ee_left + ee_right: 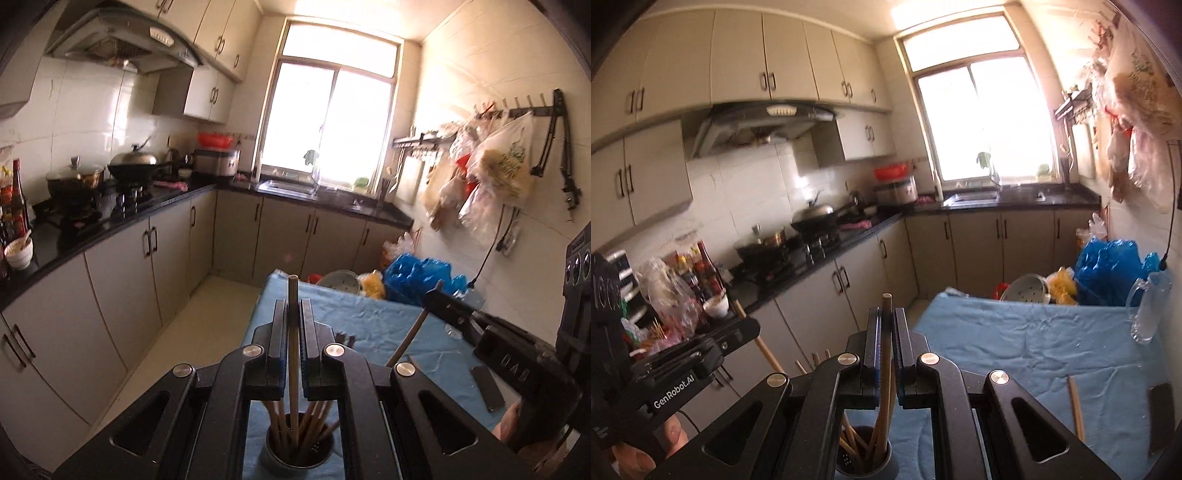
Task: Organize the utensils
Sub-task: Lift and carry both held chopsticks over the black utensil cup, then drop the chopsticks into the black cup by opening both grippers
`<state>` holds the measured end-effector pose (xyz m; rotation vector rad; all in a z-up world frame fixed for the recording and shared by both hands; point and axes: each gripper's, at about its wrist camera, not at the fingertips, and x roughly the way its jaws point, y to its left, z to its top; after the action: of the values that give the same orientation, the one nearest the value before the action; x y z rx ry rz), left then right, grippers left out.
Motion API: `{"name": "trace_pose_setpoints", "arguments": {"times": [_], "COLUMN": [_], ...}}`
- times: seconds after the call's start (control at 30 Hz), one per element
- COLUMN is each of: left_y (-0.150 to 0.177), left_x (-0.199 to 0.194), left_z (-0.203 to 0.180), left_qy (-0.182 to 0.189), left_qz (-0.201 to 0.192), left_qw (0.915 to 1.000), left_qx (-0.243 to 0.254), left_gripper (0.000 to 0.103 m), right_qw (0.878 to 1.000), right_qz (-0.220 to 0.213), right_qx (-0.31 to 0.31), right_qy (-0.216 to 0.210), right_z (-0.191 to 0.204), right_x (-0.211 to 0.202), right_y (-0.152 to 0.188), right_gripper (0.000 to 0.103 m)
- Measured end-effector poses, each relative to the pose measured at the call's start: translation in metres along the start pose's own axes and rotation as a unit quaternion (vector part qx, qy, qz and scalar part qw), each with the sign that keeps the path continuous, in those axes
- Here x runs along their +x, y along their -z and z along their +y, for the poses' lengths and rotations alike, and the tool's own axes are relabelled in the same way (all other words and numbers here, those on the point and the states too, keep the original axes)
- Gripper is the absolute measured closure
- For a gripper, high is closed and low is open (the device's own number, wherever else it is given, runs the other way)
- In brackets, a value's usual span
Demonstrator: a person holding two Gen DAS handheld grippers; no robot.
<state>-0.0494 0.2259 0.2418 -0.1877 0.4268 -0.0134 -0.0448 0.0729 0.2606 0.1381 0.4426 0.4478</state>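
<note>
- Pale wood: each gripper is clamped on one chopstick. The left gripper (293, 314) has its jaws closed onto a chopstick (293, 332) that runs along the fingers, tip past the pads, lower end down in the holder.
- The right gripper (886, 325) is closed the same way on its own chopstick (886, 350); long axis along the fingers, lower end at the holder's mouth.
- The holder (299, 454), a dark cup already bristling with chopsticks, stands directly below and just behind both sets of jaws; each stick points steeply down into it.
- Judgement: the coming move turns on that vertical line, stick axis over cup mouth. Neither hand seems clearly nearer to the holder.
- Both grippers crowd over the holder, the right one to the right of it in the left wrist view. Collision risk between them if both drop at once.
- One loose chopstick (1075, 406) lies on the blue cloth (1015, 350), right of the holder, near a dark flat item, probably a phone.
- Beyond the holder the cloth is open; its left edge drops to the floor just beside the holder.
</note>
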Motion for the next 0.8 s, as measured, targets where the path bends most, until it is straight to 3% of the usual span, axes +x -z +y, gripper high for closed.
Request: {"name": "trace_pose_setpoints", "arguments": {"times": [0.13,0.23,0.33,0.4,0.47,0.57,0.7,0.8], "left_y": [0.012,0.017,0.018,0.018,0.018,0.017,0.021,0.032], "left_x": [0.022,0.029,0.028,0.028,0.025,0.013,-0.010,-0.025], "left_z": [0.006,0.009,0.005,0.001,-0.003,-0.009,-0.024,-0.041], "left_qy": [0.000,-0.001,-0.007,-0.009,-0.015,-0.014,0.003,0.028], "left_qz": [0.029,0.038,0.036,0.032,0.026,0.015,0.002,0.003], "left_qw": [0.9995,0.9989,0.9992,0.9994,0.9995,0.9998,1.0000,0.9996], "left_qx": [-0.015,-0.027,-0.017,-0.013,-0.007,-0.007,0.003,0.007], "left_gripper": [0.098,0.098,0.094,0.085,0.075,0.074,0.065,0.064], "right_qw": [0.999,0.998,0.998,0.998,0.999,0.999,0.998,0.993], "right_qz": [0.048,0.060,0.058,0.046,0.038,0.028,0.012,0.026], "right_qx": [0.012,0.023,0.029,0.034,0.038,0.045,0.030,0.025], "right_qy": [-0.001,0.000,0.002,0.006,0.006,0.009,0.055,0.116], "right_z": [-0.008,-0.016,-0.026,-0.031,-0.036,-0.046,-0.073,-0.111], "right_x": [0.035,0.046,0.045,0.039,0.032,0.017,-0.009,-0.019], "right_y": [0.018,0.026,0.026,0.024,0.022,0.018,0.026,0.045], "right_gripper": [0.097,0.096,0.081,0.063,0.061,0.059,0.036,0.035]}}
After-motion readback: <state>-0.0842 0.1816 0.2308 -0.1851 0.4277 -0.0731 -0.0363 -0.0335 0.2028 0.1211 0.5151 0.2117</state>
